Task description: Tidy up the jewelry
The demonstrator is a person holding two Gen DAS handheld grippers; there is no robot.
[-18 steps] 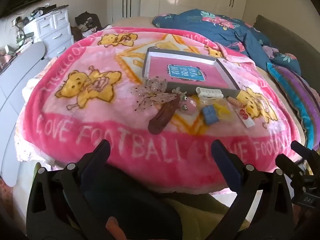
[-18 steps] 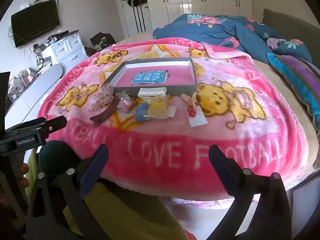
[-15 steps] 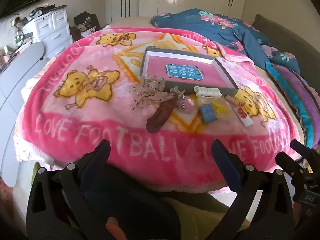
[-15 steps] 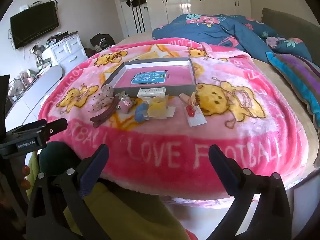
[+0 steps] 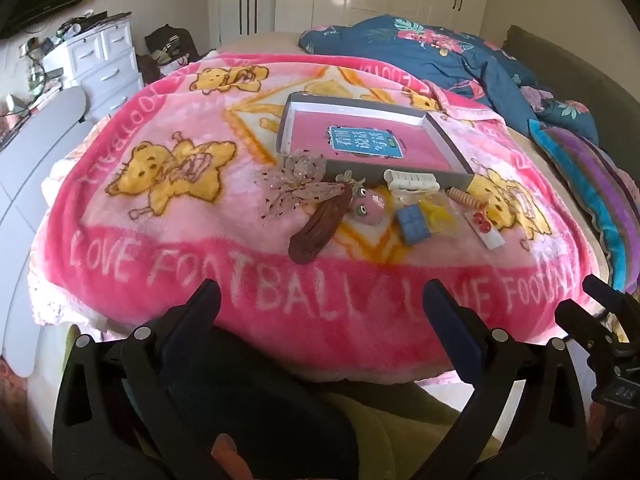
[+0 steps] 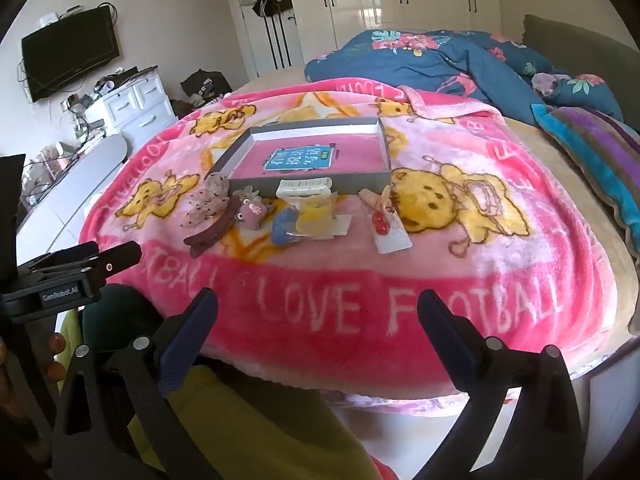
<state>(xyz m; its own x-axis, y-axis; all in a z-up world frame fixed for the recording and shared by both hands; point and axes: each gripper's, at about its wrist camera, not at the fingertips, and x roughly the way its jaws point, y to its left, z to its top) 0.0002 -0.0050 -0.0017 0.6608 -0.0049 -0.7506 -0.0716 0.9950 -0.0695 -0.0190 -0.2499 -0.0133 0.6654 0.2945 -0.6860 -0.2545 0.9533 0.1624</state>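
A shallow grey box (image 5: pixel 452 138) (image 6: pixel 304 186) with a pink floor and a blue label lies on the pink blanket. In front of it lie several hair accessories: a sheer butterfly clip (image 5: pixel 296 188) (image 6: pixel 208 200), a long brown clip (image 5: pixel 318 226) (image 6: pixel 214 230), a pink plush clip (image 5: pixel 370 204) (image 6: pixel 252 210), a white claw clip (image 5: pixel 410 180) (image 6: pixel 304 188), a blue clip (image 5: pixel 414 224) (image 6: pixel 284 226), yellow pieces (image 5: pixel 438 214) (image 6: pixel 316 218) and red cherries on a card (image 5: pixel 486 226) (image 6: pixel 386 228). My left gripper (image 5: pixel 320 308) and right gripper (image 6: pixel 316 312) hang open and empty over the bed's near edge.
The pink "LOVE FOOTBALL" blanket (image 5: pixel 168 248) (image 6: pixel 520 264) covers the bed. A blue floral duvet (image 5: pixel 432 52) and striped pillow (image 6: pixel 596 160) lie at the back right. A white dresser (image 5: pixel 104 64) and wall TV (image 6: pixel 70 62) stand left. Someone's yellow-clad lap (image 6: pixel 260 424) is below the grippers.
Both views have drifted slightly; the bed and accessories sit a little higher and nearer in frame. Both grippers stay open and nothing has been touched.
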